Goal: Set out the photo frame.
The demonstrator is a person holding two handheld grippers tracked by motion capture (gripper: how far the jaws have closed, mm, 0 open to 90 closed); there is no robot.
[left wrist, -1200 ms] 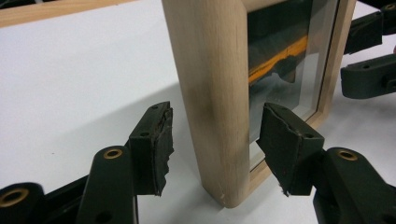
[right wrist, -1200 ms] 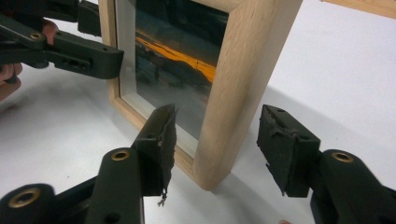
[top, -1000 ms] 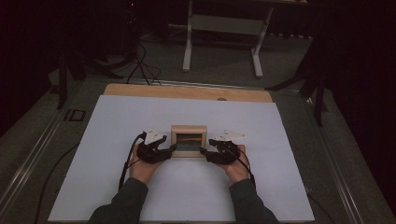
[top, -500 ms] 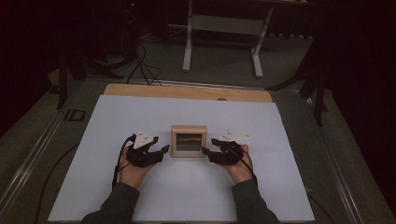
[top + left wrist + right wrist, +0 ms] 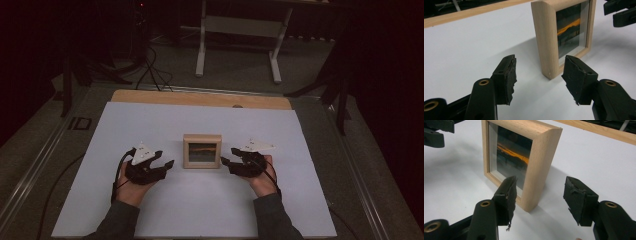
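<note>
The left tool (image 5: 538,77) stands with its jaws spread wide and nothing between them; the near corner of the wooden picture frame (image 5: 549,37) lies just ahead of the gap, apart from both pads. The right tool (image 5: 539,195) is spread the same way, empty, with the frame's other lower corner close in front of its jaws. In the high view the left tool (image 5: 165,165) and right tool (image 5: 226,161) flank the frame (image 5: 202,151), which stands upright near the middle of the white tabletop (image 5: 150,125), glass face toward the person.

The frame rests on one narrow edge, so the likeliest mishap, as I judge it, is a topple: a jaw nudging one side before the other side is braced could tip it flat onto its glass. An uneven squeeze on the rounded outer edges could also let the smooth wood slip out, and a pad set against the pane rather than the wood might scratch or load the glass.

The pads (image 5: 510,75) are black, rubbery and ragged at their edges, mounted on matte black arms with brass-coloured rivets. The frame is pale, fine-grained wood, deep and boxy with rounded corners, holding a glossy pane over a dark picture crossed by an orange streak. The tabletop's sheet is smooth and matte, with a bare wooden strip (image 5: 200,98) along its far edge.
</note>
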